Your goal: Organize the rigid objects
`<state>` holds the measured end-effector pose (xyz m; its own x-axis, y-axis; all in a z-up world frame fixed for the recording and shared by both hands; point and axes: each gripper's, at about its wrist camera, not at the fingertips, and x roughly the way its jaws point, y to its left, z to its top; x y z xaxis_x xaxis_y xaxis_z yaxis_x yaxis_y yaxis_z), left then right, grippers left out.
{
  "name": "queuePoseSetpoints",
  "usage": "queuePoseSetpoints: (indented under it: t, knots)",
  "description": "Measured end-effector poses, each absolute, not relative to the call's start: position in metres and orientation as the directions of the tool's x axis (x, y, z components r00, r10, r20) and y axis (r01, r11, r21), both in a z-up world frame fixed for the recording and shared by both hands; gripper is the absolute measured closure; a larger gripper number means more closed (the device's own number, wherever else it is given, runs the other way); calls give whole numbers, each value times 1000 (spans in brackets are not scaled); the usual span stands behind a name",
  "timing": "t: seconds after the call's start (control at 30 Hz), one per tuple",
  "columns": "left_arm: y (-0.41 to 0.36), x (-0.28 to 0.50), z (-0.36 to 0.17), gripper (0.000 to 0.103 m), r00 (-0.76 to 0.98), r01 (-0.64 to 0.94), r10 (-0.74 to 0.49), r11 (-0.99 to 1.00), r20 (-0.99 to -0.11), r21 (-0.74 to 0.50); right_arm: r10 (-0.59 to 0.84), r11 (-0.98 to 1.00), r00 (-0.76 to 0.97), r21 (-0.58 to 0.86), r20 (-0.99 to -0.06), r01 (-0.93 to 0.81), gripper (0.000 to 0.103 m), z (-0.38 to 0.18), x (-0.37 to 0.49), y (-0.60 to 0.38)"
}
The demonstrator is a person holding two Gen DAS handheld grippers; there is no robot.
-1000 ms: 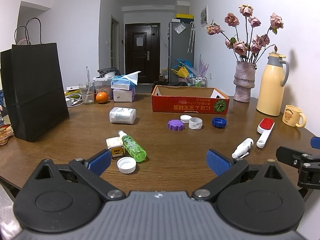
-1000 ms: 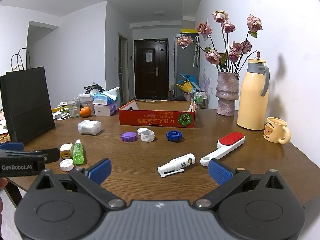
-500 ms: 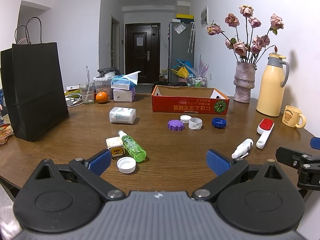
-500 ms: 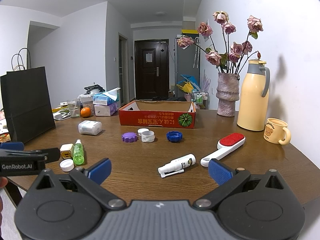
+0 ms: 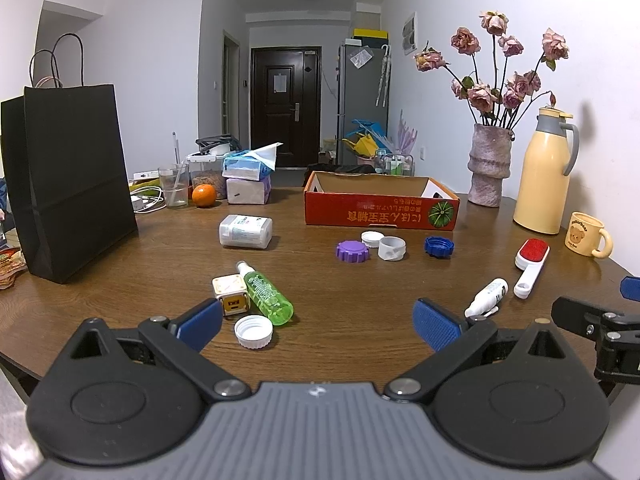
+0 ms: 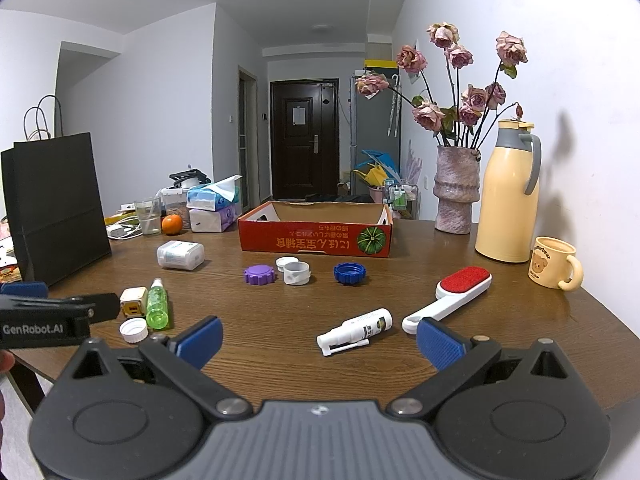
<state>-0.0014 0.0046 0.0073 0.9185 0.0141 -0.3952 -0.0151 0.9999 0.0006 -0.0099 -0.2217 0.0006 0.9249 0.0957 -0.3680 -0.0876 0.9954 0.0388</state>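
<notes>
Small items lie scattered on the brown table (image 5: 360,292): a green bottle (image 5: 267,294), a cream cube (image 5: 231,291), a white cap (image 5: 253,332), a white spray tube (image 6: 355,331), a red-headed lint brush (image 6: 450,298), purple (image 5: 351,251), white (image 5: 391,248) and blue (image 5: 439,246) lids, and a white box (image 5: 245,231). An open red cardboard box (image 5: 380,205) stands behind them. My left gripper (image 5: 318,326) hangs open near the front edge, just behind the white cap. My right gripper (image 6: 318,340) is open too, with the spray tube lying ahead between its fingers.
A black paper bag (image 5: 68,184) stands at the left. A vase of dried roses (image 5: 486,168), a yellow thermos (image 5: 546,176) and a bear mug (image 5: 588,234) line the right side by the wall. Tissue boxes (image 5: 248,176), a glass and an orange (image 5: 204,195) sit at the back left.
</notes>
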Motion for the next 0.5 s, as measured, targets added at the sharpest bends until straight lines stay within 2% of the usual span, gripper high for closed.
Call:
queuePoseSetpoints:
  t: [0.27, 0.5]
  knots:
    - [7, 12, 5, 0, 927, -8, 8, 1000, -376, 0, 110, 994, 928, 41, -357, -102, 0, 3, 0, -217]
    - [12, 33, -5, 0, 919, -16, 14, 1000, -394, -1, 124, 992, 922, 70, -367, -106, 0, -7, 20, -225]
